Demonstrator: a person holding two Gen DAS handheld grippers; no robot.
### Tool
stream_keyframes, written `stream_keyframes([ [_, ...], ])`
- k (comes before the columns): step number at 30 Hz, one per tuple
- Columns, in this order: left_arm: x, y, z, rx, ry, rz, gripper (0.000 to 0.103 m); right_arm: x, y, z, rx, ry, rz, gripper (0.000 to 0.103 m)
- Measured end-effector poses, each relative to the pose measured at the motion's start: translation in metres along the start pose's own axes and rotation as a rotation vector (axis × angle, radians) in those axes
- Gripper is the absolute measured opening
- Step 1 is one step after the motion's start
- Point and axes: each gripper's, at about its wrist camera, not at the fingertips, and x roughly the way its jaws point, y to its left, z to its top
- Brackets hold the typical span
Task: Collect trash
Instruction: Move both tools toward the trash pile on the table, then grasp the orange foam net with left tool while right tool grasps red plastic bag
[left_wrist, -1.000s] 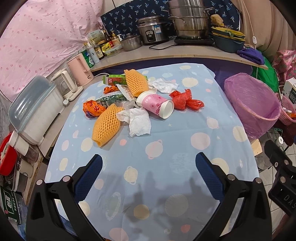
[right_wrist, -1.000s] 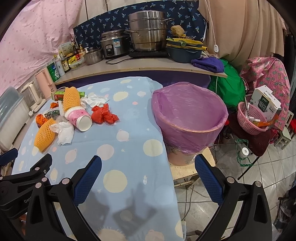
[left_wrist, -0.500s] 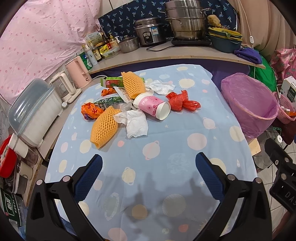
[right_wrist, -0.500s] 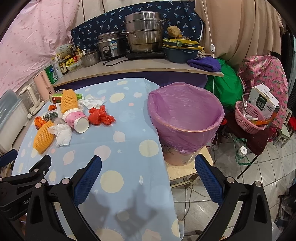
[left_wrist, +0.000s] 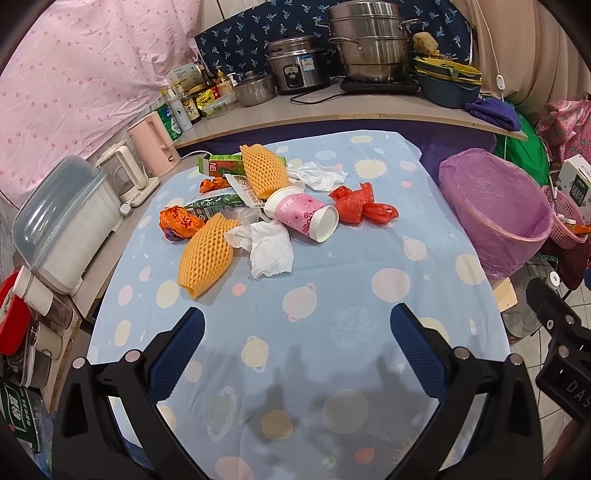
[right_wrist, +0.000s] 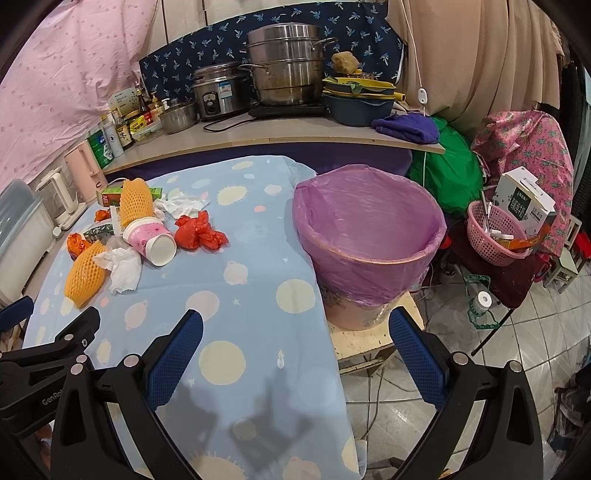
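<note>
Pink curtain (left_wrist: 74, 74), beige drapes (right_wrist: 480, 55), tiled floor (right_wrist: 535, 350).

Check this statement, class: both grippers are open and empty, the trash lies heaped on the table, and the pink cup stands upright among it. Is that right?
Not quite. The pink cup lies on its side, its white base turned toward the cameras, as the left wrist view shows. The rest holds: the left gripper and right gripper are open and empty, and the trash lies heaped on the table.
</note>
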Motion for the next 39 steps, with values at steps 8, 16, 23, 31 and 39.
stream_keyframes([
  [8, 0.019, 0.016, 0.004, -0.009, 0.048, 0.03, 0.096, 0.007, 0.008, 0.008, -0.018, 0.01, -0.007, 0.097],
  [16, 0.061, 0.07, 0.012, -0.141, 0.091, 0.045, 0.096, 0.033, 0.041, 0.02, -0.073, 0.024, 0.005, 0.096],
  [23, 0.117, 0.142, 0.022, -0.265, 0.124, 0.055, 0.096, 0.071, 0.072, 0.027, -0.11, 0.068, 0.043, 0.096],
  [31, 0.157, 0.185, 0.033, -0.336, 0.116, -0.021, 0.093, 0.114, 0.109, 0.046, -0.146, 0.071, 0.1, 0.088],
  [39, 0.176, 0.187, 0.037, -0.307, 0.121, -0.092, 0.047, 0.168, 0.128, 0.071, -0.148, 0.089, 0.164, 0.065],
])
